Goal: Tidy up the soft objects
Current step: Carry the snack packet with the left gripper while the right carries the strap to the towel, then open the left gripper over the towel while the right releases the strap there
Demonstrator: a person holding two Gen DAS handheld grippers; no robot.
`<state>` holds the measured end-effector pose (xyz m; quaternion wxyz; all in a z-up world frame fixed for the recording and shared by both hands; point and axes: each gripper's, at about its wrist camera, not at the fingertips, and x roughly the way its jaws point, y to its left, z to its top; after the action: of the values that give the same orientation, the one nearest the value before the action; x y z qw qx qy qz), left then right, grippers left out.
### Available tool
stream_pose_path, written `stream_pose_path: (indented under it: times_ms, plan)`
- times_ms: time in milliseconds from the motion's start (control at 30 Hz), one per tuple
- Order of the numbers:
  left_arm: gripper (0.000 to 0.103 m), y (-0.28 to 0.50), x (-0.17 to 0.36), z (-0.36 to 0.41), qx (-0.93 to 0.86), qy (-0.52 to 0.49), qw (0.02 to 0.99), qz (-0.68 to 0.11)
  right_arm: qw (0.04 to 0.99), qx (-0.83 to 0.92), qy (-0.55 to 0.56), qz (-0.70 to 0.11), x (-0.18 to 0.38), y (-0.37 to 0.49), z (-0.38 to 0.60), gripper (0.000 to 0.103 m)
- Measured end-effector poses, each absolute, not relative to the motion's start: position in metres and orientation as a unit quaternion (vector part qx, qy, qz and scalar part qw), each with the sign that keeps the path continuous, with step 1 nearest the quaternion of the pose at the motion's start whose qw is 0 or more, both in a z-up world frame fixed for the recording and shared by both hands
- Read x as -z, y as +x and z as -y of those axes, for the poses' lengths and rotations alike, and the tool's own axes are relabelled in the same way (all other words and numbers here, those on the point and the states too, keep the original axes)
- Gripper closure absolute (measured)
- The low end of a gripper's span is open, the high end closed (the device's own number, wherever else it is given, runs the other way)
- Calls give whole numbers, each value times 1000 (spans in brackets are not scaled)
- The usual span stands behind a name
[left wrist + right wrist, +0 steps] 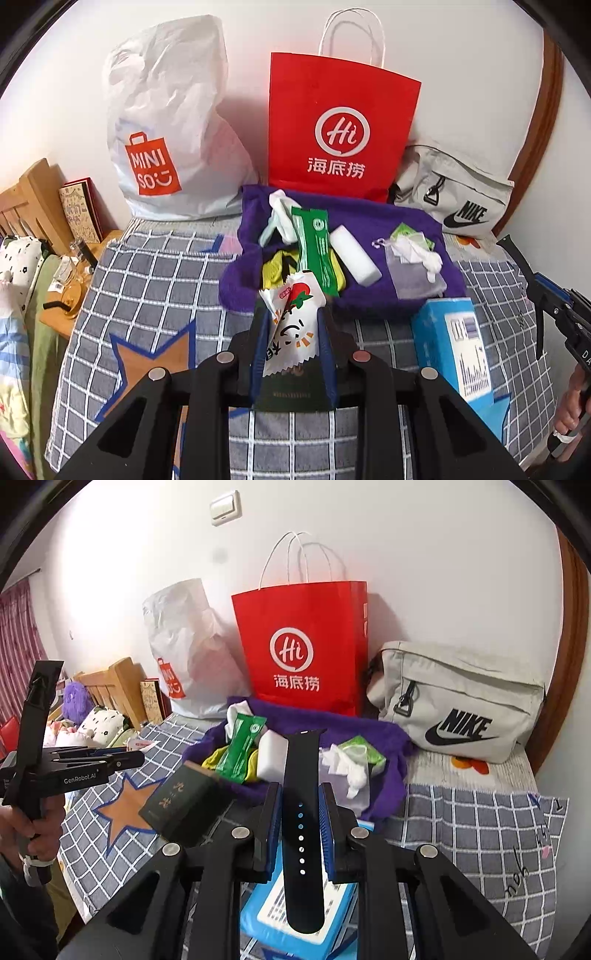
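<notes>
My left gripper (293, 321) is shut on a white snack packet (295, 325) with a red fruit picture, held above the checked bed cover. My right gripper (300, 797) is shut on a black watch strap (301, 775) that stands up between the blue pads. Just beyond both lies a purple towel (388, 218) heaped with soft items: a green packet (317, 251), a white foam block (354, 254), crumpled tissue (424, 254) and something yellow (273, 269). In the right wrist view the left gripper (125, 758) shows at the left, held by a hand.
Against the wall stand a white Miniso plastic bag (166, 129), a red paper bag (340, 129) and a grey Nike bag (461, 701). A dark green box (181, 805) and a blue box (458, 343) lie on the bed cover (147, 280). A wooden headboard (26, 199) is at left.
</notes>
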<state>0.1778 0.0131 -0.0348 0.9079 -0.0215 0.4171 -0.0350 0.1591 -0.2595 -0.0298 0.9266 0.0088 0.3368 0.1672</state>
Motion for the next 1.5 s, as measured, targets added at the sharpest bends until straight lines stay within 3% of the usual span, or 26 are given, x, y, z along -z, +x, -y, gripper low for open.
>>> stream_pose_path:
  times_ms: [767, 1500]
  plan:
    - [78, 257, 56, -17, 31, -42, 897, -439, 918, -177, 21, -354, 47, 265, 251, 83]
    - [78, 316, 93, -29, 27, -62, 883, -465, 886, -186, 19, -424, 116, 314, 239, 83]
